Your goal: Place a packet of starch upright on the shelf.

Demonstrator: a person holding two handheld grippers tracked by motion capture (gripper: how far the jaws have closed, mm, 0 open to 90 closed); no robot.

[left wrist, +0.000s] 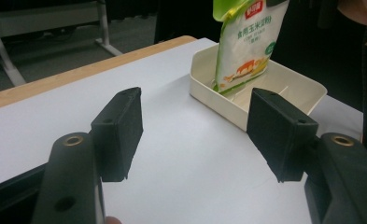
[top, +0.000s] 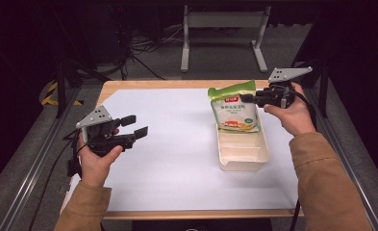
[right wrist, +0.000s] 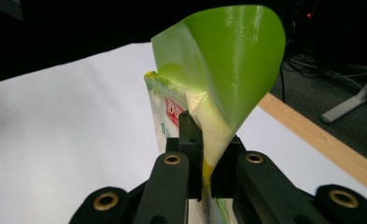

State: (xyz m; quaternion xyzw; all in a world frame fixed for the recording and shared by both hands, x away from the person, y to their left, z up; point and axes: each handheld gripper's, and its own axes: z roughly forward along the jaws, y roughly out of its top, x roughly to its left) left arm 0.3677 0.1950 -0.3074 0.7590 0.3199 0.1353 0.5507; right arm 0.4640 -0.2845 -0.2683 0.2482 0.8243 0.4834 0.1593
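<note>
Right gripper [top: 248, 98] pinches the bag's [top: 234, 111] top edge, bag bottom in the tray [top: 243, 159]; left gripper [top: 134, 127] gapes empty, bare table ahead.

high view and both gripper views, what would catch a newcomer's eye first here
A white plastic pouch with a bright green top hangs at the table's far right, its lower end inside the shallow cream plastic tray. The right gripper is shut on its upper edge, the green top curling above the fingers. At near left, the left gripper hovers open over the white sheet.
</note>
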